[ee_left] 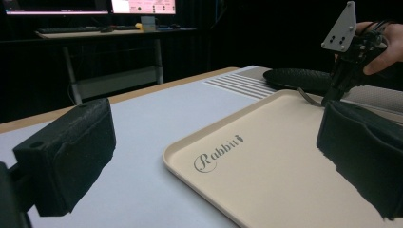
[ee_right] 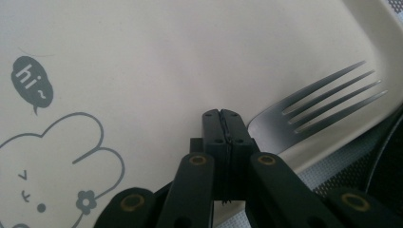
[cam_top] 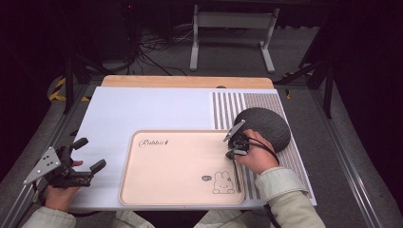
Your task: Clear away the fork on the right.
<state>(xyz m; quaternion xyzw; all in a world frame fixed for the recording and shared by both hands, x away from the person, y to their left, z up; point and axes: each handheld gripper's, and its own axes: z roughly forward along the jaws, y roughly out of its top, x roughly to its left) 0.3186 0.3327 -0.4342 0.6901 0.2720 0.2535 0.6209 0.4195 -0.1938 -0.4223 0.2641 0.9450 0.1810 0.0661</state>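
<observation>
A beige tray (cam_top: 157, 190) printed with "Rabbit" and a bunny lies on the white mat. Along its right rim lies a metal fork (cam_top: 237, 178), handle toward the person and tines (ee_right: 328, 92) away. My right gripper (cam_top: 231, 153) points down at the fork's neck with its jaws shut. In the right gripper view the closed tips (ee_right: 222, 116) cover the neck, and I cannot tell whether they pinch it. The left gripper view shows that gripper (ee_left: 329, 97) touching the fork (ee_left: 308, 97). My left gripper (cam_top: 91, 153) is open and empty at the mat's left edge, its pads (ee_left: 66, 152) wide apart.
A dark round ribbed object (cam_top: 263, 126) sits on the striped mat (cam_top: 228, 107) just behind my right hand. The white mat (cam_top: 142, 109) covers the table. A metal stand (cam_top: 233, 28) and cables are on the floor beyond the table.
</observation>
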